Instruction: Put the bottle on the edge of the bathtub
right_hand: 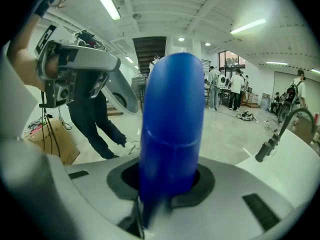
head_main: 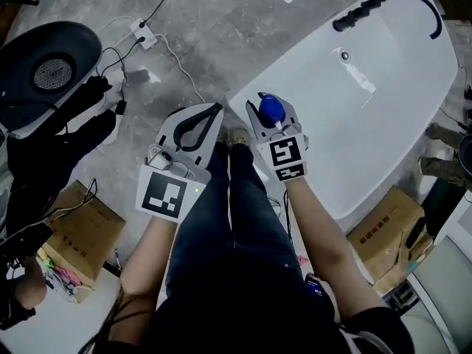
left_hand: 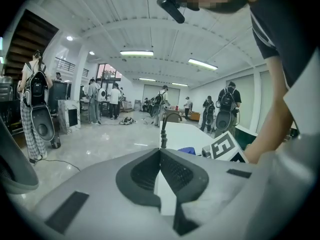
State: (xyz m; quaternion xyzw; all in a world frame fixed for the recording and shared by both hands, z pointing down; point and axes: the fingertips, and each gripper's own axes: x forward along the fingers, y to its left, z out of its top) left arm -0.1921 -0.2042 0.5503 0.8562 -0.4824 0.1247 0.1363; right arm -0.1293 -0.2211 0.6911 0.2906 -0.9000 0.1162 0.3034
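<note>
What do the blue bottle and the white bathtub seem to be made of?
The round-topped blue bottle looks like smooth, opaque plastic: even colour, soft sheen, a moulded seam. The white oval bathtub seems glossy acrylic or enamel: light streaks reflect inside.

Grey floor [head_main: 206, 21] carries bathtub [head_main: 398, 87], cardboard box [head_main: 81, 231], cable [head_main: 181, 65].

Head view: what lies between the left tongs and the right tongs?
The person's legs in dark jeans and a shoe lie between the left tongs and the right tongs, shown in the head view.
</note>
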